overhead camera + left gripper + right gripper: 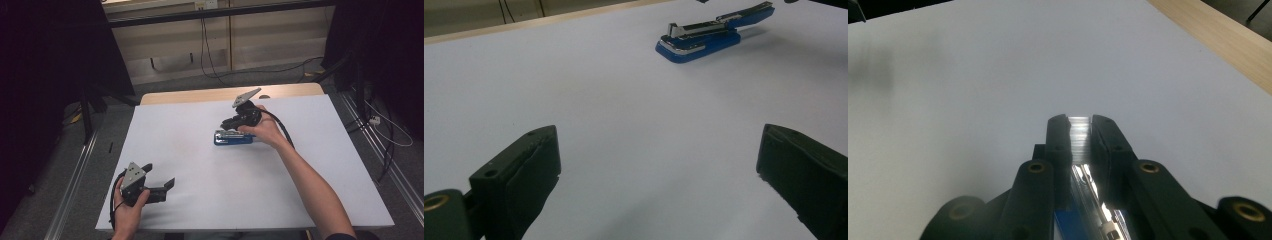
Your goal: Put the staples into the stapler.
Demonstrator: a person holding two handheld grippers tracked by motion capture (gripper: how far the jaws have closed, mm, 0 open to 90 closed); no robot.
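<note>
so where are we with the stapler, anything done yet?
Reach and grasp look done: the right gripper has its fingers closed on the metal top of the blue stapler, which sits on the white table. Left gripper rests open, apart. Whatever follows the grasp remains.

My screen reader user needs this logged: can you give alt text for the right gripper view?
The right gripper has its two black jaws closed on a thin, shiny metal strip, with part of the blue stapler below them. Beyond lies the white table, with its wooden edge at upper right.
</note>
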